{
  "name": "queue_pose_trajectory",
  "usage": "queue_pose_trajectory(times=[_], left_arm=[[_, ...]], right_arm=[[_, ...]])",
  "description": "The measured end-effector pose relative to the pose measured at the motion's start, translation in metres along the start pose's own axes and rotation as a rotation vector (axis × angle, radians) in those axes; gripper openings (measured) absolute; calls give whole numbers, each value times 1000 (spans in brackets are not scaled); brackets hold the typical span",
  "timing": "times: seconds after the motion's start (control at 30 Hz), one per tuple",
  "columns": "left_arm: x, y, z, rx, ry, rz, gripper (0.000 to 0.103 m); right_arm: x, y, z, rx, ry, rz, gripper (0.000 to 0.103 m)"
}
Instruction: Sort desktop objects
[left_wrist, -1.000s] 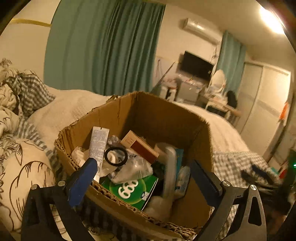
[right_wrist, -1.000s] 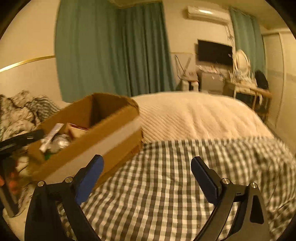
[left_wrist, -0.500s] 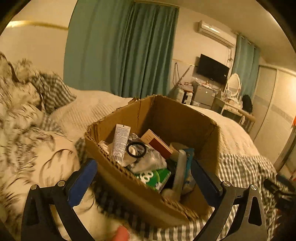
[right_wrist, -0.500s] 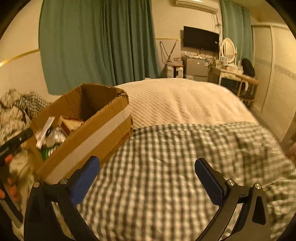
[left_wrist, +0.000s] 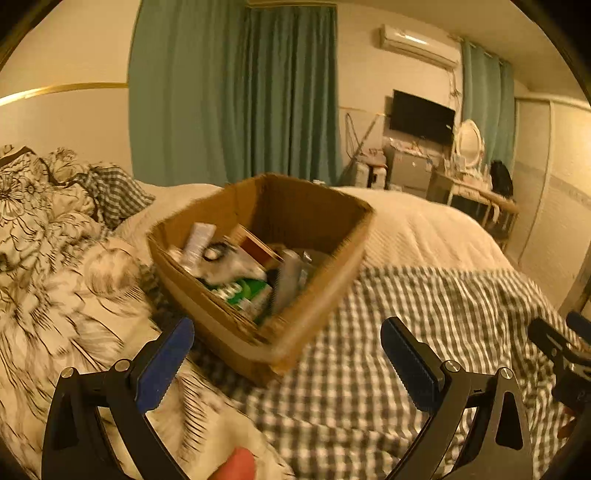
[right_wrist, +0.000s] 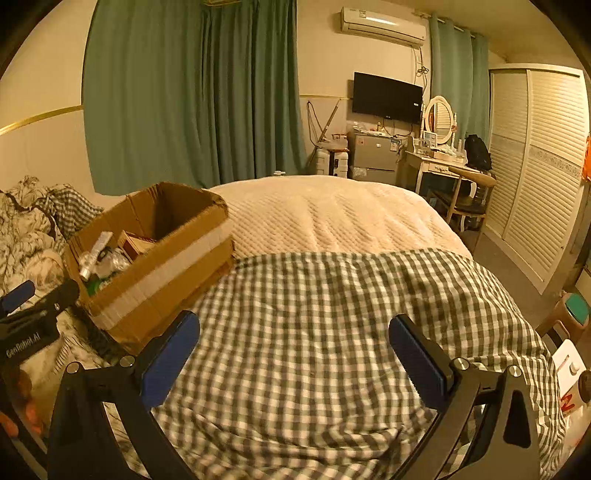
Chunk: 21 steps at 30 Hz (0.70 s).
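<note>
An open cardboard box sits on the bed, left of centre. Inside lie a white tube, a green pack, a brown carton, a clear bag and a grey comb-like piece. My left gripper hovers open and empty just short of the box's near corner. My right gripper hangs open and empty over the checked blanket, to the right of the box. The left gripper shows at the right wrist view's left edge, and the right gripper at the left wrist view's right edge.
Floral pillows are piled left of the box. A cream quilt covers the far half of the bed. Beyond stand green curtains, a wall television, a dressing table and a louvred wardrobe. A stool stands off the bed's right side.
Both grippers have drawn back from the box. In the left wrist view the box now looks smaller and farther, with the checked blanket entering at the right. The right view has risen.
</note>
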<state>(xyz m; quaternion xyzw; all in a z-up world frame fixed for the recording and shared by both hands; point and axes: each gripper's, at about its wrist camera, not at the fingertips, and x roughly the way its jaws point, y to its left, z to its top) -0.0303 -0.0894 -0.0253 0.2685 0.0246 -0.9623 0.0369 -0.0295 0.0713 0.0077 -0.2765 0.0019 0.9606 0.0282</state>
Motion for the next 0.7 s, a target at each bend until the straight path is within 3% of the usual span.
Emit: queue_pose_trajectory(times=[0.17,0.37,0.5,0.7], left_arm=[[6,-20,-24,41,-4,88,103],[21,-25,-32,26,40,118,103],[21,-31,-38,46,33,95,103],[16,-36,-42,69,16,79,103]], right_arm=[[13,-28,-32,27,-6,23,102],[33,-38,-44,41,44,49,102],[32,-32,-46,23,25,61,102],[36,-24,-53,12,66,71,102]])
